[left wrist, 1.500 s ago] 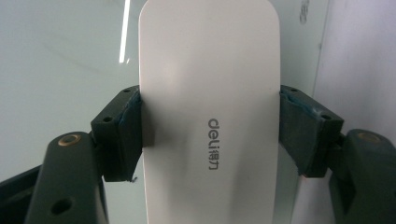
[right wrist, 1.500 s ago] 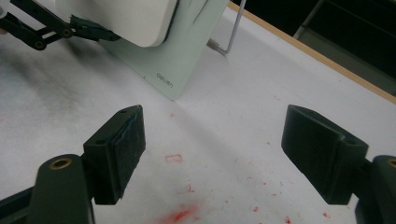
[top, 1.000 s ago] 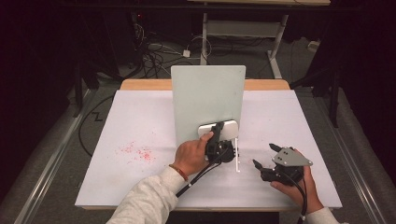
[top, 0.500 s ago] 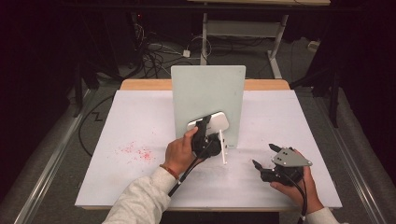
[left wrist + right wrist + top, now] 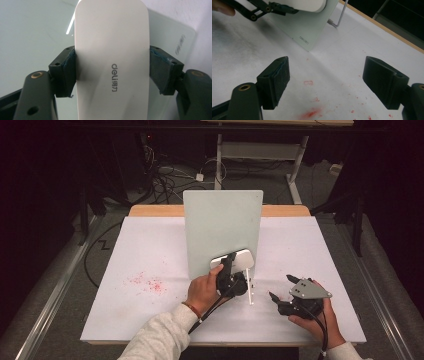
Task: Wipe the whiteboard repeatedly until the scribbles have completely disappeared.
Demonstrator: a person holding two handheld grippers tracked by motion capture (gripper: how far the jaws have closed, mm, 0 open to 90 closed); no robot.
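Observation:
A pale green board [image 5: 222, 225] stands upright in the middle of the white table [image 5: 150, 250]. My left gripper [image 5: 231, 265] is shut on a white eraser [image 5: 235, 258] and holds it against the board's lower right part. In the left gripper view the eraser [image 5: 112, 50], marked "deli", sits clamped between both pads, flat on the board [image 5: 30, 30]. My right gripper [image 5: 281, 286] rests open near the table's front right, nothing between its jaws. The right gripper view has its own gripper [image 5: 327, 82] open over the table, with the board [image 5: 304, 27] and eraser [image 5: 309, 5] beyond.
Red specks [image 5: 147, 282] are scattered on the table left of the board, and more red marks [image 5: 312, 113] lie under the right gripper. A thin white rod [image 5: 250, 292] shows just right of the left gripper. A wire leg [image 5: 339, 17] props the board.
The left gripper carried the eraser left and up across the board, then back right and down to the lower right part. The right gripper stayed put.

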